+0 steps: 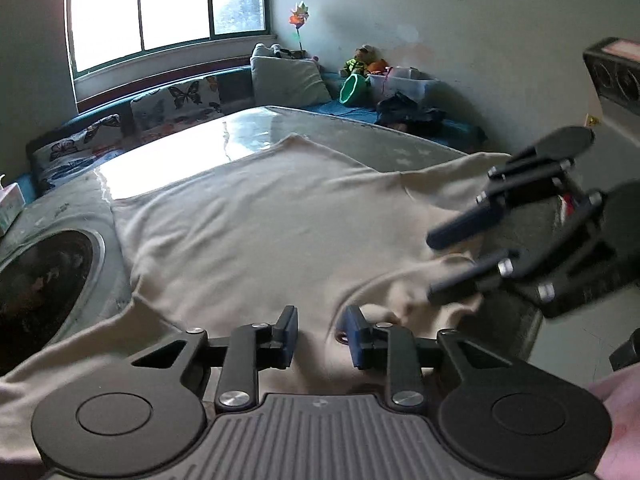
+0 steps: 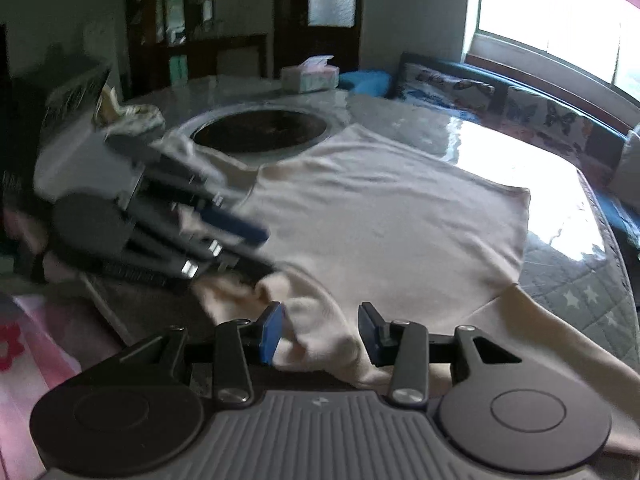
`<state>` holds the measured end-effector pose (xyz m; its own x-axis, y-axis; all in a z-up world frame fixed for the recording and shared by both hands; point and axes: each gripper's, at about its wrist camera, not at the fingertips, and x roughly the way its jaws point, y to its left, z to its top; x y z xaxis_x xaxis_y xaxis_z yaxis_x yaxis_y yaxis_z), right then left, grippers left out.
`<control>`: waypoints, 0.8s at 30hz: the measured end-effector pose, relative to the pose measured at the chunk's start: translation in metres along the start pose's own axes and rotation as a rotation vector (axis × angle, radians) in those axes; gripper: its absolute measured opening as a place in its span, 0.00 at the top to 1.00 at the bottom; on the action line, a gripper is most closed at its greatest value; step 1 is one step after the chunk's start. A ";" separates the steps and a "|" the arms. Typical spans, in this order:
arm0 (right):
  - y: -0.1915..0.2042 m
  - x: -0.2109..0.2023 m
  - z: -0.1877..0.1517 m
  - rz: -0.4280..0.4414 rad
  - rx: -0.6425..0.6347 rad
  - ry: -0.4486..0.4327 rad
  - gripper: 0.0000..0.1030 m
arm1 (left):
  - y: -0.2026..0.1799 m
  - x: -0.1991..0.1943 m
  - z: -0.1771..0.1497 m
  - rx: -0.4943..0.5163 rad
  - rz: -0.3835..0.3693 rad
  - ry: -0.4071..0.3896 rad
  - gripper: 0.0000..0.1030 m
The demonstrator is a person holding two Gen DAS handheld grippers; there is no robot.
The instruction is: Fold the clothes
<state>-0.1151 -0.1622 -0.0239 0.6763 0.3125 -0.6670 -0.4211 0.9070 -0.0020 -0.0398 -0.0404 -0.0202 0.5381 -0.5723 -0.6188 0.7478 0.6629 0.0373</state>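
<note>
A cream shirt (image 1: 260, 232) (image 2: 380, 220) lies spread on the table (image 1: 180, 160) (image 2: 500, 152), with one sleeve trailing toward the near edge. My left gripper (image 1: 322, 334) hovers over the shirt's near edge by the neckline; its jaws stand a little apart, with flat cloth below the gap. In the right wrist view it is a blur, left gripper (image 2: 260, 252). My right gripper (image 2: 320, 332) straddles a raised fold of the shirt, with a gap between its pads. The left wrist view shows the right gripper (image 1: 438, 266) at the shirt's right side, cloth between its fingers.
A dark round inset (image 1: 40, 280) (image 2: 260, 128) is sunk into the table beside the shirt. A tissue box (image 2: 308, 74) stands at the far edge. A bench with butterfly cushions (image 1: 180, 100) runs under the window. A pink sleeve (image 1: 616, 420) shows at the near side.
</note>
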 end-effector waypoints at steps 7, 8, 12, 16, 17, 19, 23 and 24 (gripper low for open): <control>-0.001 -0.008 -0.008 0.018 0.045 -0.004 0.58 | 0.002 -0.004 0.001 -0.016 0.002 0.004 0.71; -0.005 -0.013 -0.007 0.015 0.065 -0.020 0.57 | 0.002 -0.006 0.001 -0.017 0.002 0.002 0.69; -0.025 -0.033 -0.012 -0.062 0.144 -0.067 0.50 | 0.004 -0.010 0.007 -0.049 0.006 -0.014 0.55; -0.052 -0.044 -0.026 -0.169 0.248 -0.072 0.48 | 0.005 -0.014 0.014 -0.063 0.007 -0.038 0.51; -0.061 -0.047 -0.031 -0.200 0.283 -0.072 0.48 | 0.005 -0.014 0.016 -0.064 0.005 -0.043 0.50; -0.077 -0.052 -0.042 -0.261 0.344 -0.071 0.48 | 0.004 -0.014 0.019 -0.063 -0.003 -0.051 0.50; -0.100 -0.061 -0.059 -0.355 0.421 -0.067 0.48 | -0.001 -0.012 0.025 -0.061 -0.013 -0.063 0.47; -0.105 -0.063 -0.064 -0.376 0.441 -0.065 0.48 | -0.002 -0.011 0.026 -0.060 -0.015 -0.065 0.47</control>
<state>-0.1516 -0.2954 -0.0291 0.7723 -0.0499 -0.6333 0.1375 0.9864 0.0899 -0.0372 -0.0475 0.0069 0.5527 -0.6110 -0.5667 0.7320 0.6810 -0.0202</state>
